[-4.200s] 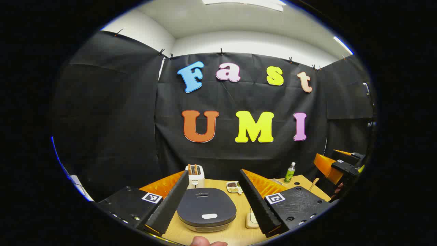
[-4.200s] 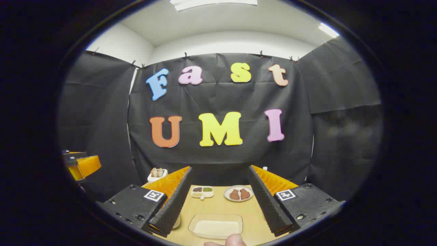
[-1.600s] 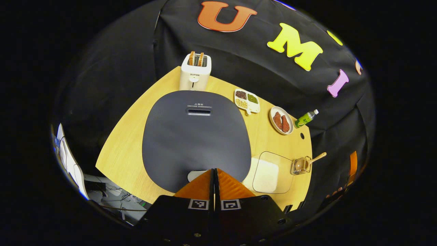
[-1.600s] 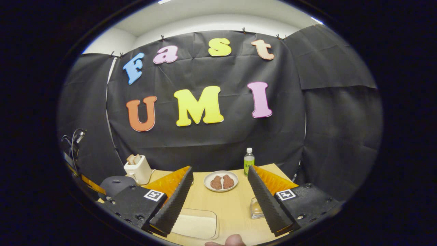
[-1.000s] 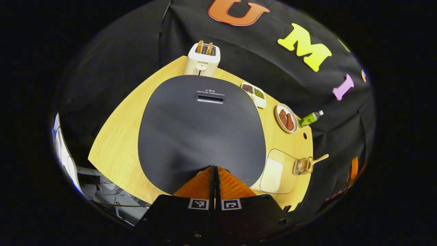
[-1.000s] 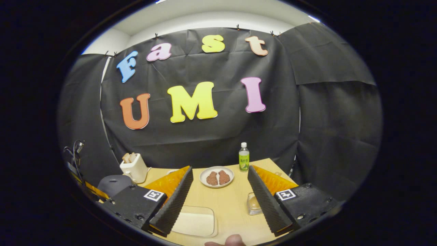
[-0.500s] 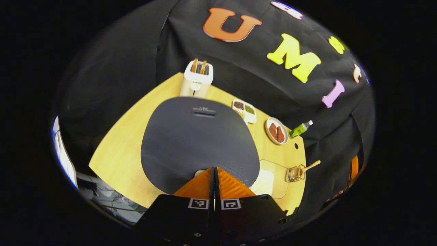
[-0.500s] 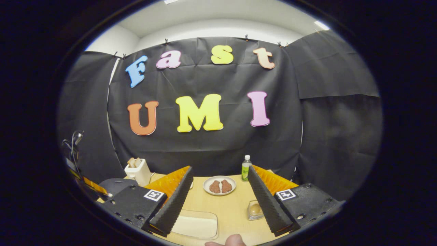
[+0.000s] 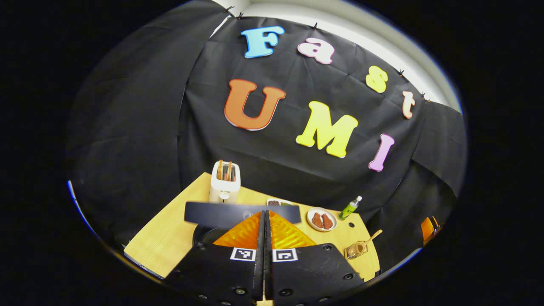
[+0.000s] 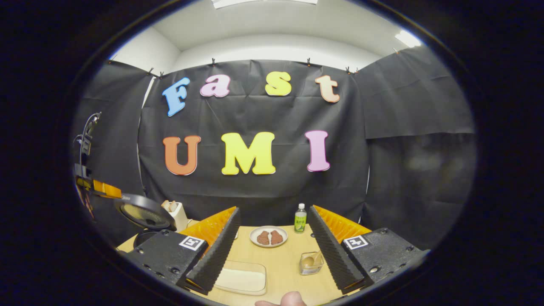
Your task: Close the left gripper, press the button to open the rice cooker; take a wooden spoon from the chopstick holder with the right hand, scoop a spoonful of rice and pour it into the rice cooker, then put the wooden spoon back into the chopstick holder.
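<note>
The cooker lid (image 9: 242, 213) has sprung up since half a second ago: it lay flat under my left gripper (image 9: 263, 219) then, and now it stands on edge just past the fingertips, with the dark pot opening below it. In the right gripper view the raised lid (image 10: 144, 216) shows its round underside at far left. So I judge the button press done.

My left fingers are pressed together, holding nothing. My right gripper (image 10: 272, 238) has its fingers spread wide apart and empty, hovering over the near edge of the table (image 10: 289, 272).

Nearest to the right gripper, low and left between the fingers, lies the rice tray (image 10: 240, 278). Just beyond, beside the inner face of its right finger, stands the holder (image 10: 310, 263) with the spoon (image 10: 312, 259) in it. In the left gripper view the holder (image 9: 355, 250) sits at the table's right edge, and the spoon (image 9: 369, 239) has its bowl down inside, its handle slanting up and away to the right.

The right gripper is clearly the nearer one. I judge the next move to be a short reach forward and slightly right, turning the fingers to close across that slanted handle.

Farther back are the plate (image 10: 268, 236), bottle (image 10: 300, 218) and toaster (image 9: 224, 182).
</note>
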Tool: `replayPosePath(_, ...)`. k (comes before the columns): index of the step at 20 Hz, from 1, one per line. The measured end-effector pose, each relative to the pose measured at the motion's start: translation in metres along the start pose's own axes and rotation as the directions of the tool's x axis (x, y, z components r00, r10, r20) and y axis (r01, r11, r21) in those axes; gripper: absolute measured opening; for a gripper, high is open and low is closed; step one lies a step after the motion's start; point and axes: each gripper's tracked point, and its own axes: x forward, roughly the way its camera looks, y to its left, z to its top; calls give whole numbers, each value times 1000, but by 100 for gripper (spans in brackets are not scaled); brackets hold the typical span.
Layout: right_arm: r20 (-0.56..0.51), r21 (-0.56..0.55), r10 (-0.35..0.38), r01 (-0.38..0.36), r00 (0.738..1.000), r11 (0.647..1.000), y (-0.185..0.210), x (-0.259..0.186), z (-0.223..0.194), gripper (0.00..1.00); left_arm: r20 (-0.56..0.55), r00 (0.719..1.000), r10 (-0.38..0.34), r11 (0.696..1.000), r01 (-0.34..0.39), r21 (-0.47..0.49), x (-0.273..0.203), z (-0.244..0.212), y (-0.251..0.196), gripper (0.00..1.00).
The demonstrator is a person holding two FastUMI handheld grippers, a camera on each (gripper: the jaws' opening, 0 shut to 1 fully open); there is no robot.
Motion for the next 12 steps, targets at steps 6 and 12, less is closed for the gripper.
replayPosePath(6, 10, -22, -47, 48, 999, 999, -20, -46, 5, 100, 117, 992, -44, 998, 39, 49, -53, 12, -12, 6)
replayPosePath(12, -45, -52, -74, 72, 996, 996, -31, -84, -16, 100, 133, 989, -71, 981, 45, 188, -95, -12, -26, 64)
